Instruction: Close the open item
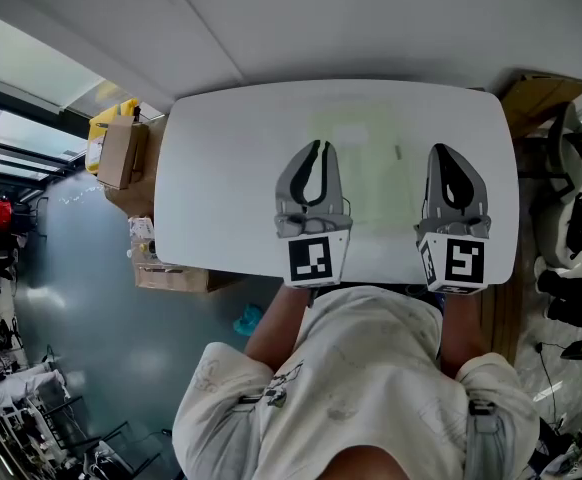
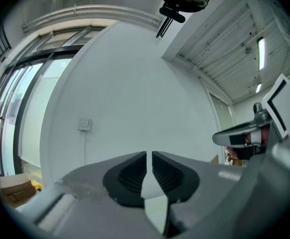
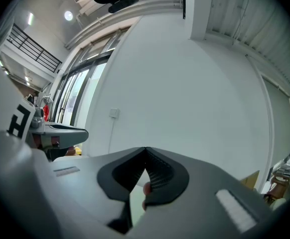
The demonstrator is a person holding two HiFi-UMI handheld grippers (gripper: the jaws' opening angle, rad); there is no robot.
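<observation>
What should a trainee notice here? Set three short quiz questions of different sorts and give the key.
1. True or false: the table is black.
2. How many tools are held over it?
3. In the head view, what stands beside the table's left edge? A) a cardboard box B) a bucket C) a ladder
Key: 1 false, it is white. 2 two, the left tool and the right tool. 3 A.
</observation>
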